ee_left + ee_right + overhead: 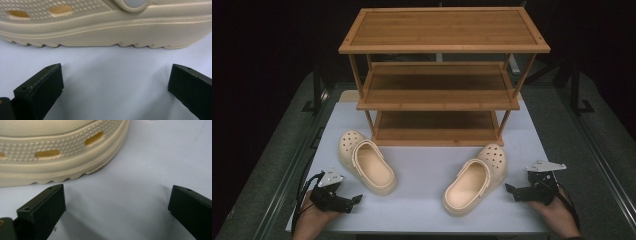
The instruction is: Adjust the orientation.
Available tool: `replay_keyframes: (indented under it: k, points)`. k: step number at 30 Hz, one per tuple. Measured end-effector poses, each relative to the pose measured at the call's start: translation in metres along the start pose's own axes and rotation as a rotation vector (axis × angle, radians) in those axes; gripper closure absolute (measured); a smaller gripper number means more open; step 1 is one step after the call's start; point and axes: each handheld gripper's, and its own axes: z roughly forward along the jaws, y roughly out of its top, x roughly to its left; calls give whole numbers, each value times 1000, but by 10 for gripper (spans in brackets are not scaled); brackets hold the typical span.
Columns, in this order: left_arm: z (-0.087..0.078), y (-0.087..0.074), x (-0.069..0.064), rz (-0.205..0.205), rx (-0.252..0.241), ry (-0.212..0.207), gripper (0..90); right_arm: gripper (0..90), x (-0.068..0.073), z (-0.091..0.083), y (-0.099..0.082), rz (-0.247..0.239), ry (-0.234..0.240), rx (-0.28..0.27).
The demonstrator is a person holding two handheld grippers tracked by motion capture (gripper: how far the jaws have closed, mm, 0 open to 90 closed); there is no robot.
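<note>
Two cream clogs lie on the white table top in front of a wooden shelf rack (439,75). The left clog (366,161) points away and to the left; the right clog (476,178) points away and to the right. My left gripper (353,201) rests low at the front left, open, aimed at the left clog's side (105,27), a short gap away. At the front right my right gripper (513,192) stands open with nothing between its jaws. The right clog's sole edge (57,157) lies just ahead of it, towards its left jaw.
The rack has three tiers, and its bottom shelf (437,127) sits just behind the clogs. The white table top (422,165) ends close behind my hands at the front. Dark floor and metal frame rails (607,165) flank the table.
</note>
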Motion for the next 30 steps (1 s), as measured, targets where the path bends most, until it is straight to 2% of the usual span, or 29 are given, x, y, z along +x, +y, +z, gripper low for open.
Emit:
replay_keyframes:
  k: [8,14,17,20,24,27,30]
  points:
    - [0,2,0,-17,5,2,0,8,0,0,0,-3,-1,-1]
    - [-1,2,1,-14,9,-2,0,7,0,0,0,0,0,2]
    - [-6,2,2,-28,8,9,53,7,0,0,0,-1,-1,3]
    - [-13,3,7,-53,-16,5,58,7,0,0,0,-2,-1,1]
    - [-21,4,10,-50,-21,21,63,7,0,0,0,-2,0,1]
    - [-29,4,16,-58,-41,16,139,8,0,0,0,-2,0,0]
    - [-34,4,24,-75,-42,22,157,8,0,0,0,-2,0,1]
